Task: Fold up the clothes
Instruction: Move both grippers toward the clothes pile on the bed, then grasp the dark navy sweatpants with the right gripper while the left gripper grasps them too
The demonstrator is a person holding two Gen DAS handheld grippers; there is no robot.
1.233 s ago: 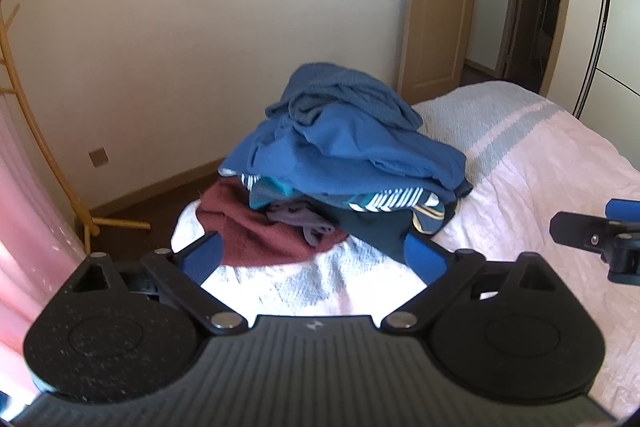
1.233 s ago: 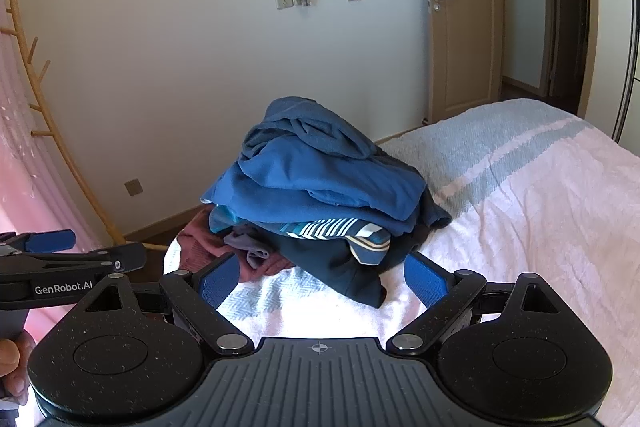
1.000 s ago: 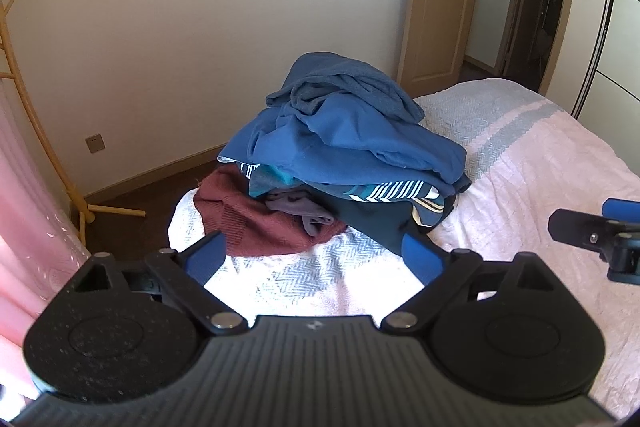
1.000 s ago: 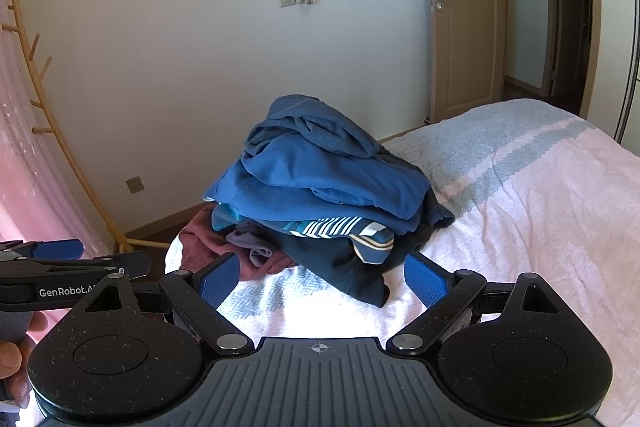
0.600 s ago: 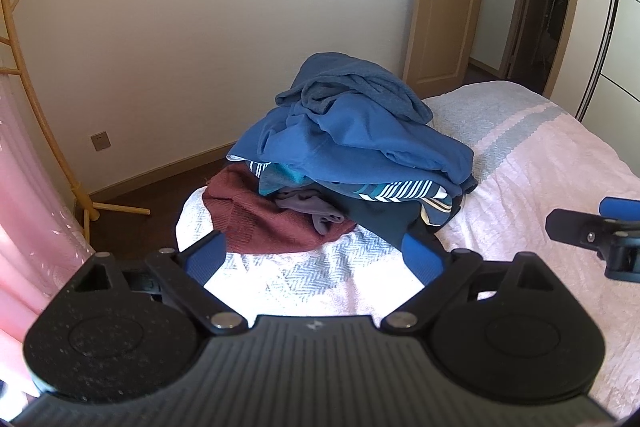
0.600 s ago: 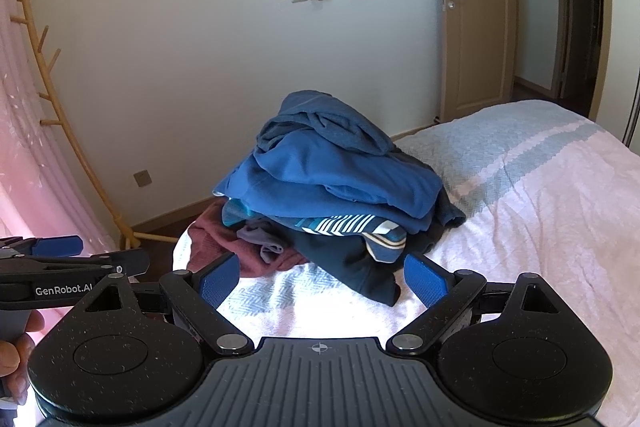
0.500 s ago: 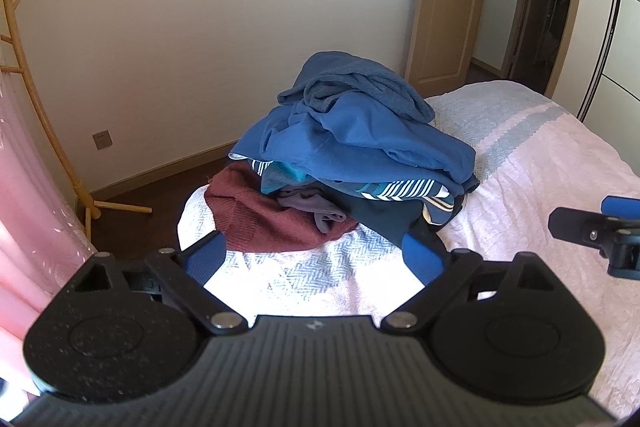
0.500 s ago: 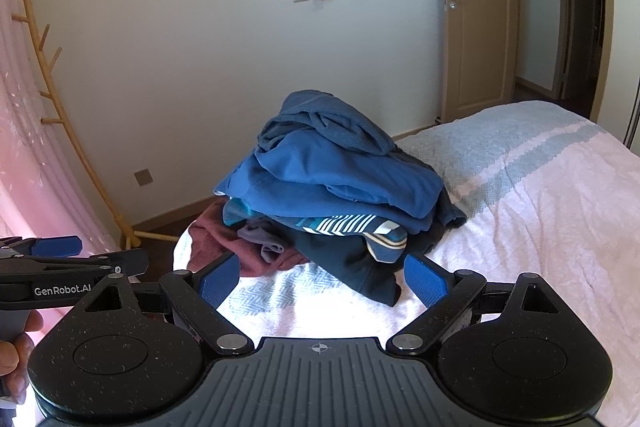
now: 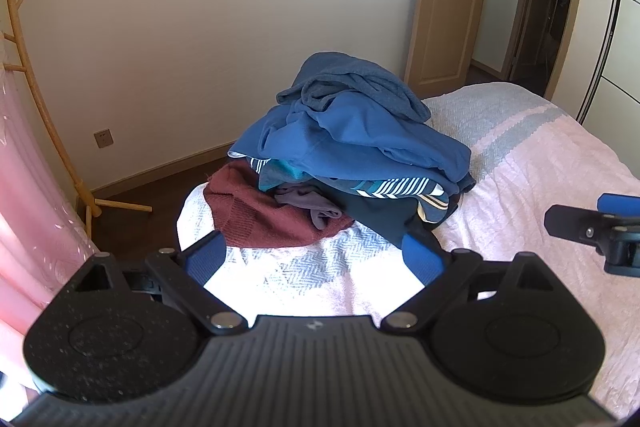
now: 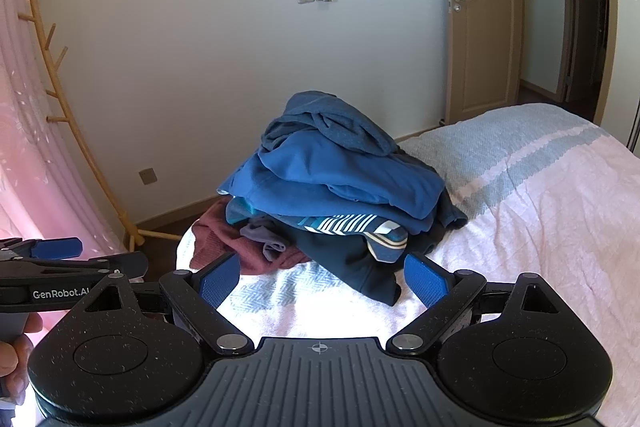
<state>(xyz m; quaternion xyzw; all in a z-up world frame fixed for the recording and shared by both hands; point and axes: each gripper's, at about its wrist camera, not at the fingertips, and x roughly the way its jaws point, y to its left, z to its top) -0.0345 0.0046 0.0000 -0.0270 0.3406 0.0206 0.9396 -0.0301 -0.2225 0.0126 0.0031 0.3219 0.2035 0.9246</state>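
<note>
A pile of clothes (image 9: 352,147) sits on the near-left corner of the bed (image 9: 540,163): blue tops above, a striped teal piece, a dark navy garment and a maroon sweater (image 9: 256,211) at the bottom left. The pile also shows in the right wrist view (image 10: 340,179). My left gripper (image 9: 314,259) is open and empty, just short of the pile. My right gripper (image 10: 320,281) is open and empty, also short of the pile. Each gripper appears at the edge of the other's view.
A wooden coat rack (image 10: 68,99) and a pink curtain (image 9: 24,211) stand at the left. A white wall (image 9: 200,27) with sockets is behind the pile. A wooden door (image 10: 480,27) is at the right, with wardrobe doors (image 9: 616,47) beside the bed.
Both grippers have drifted slightly, so the pile has shifted a little right in both views. Both jaws stay open and empty.
</note>
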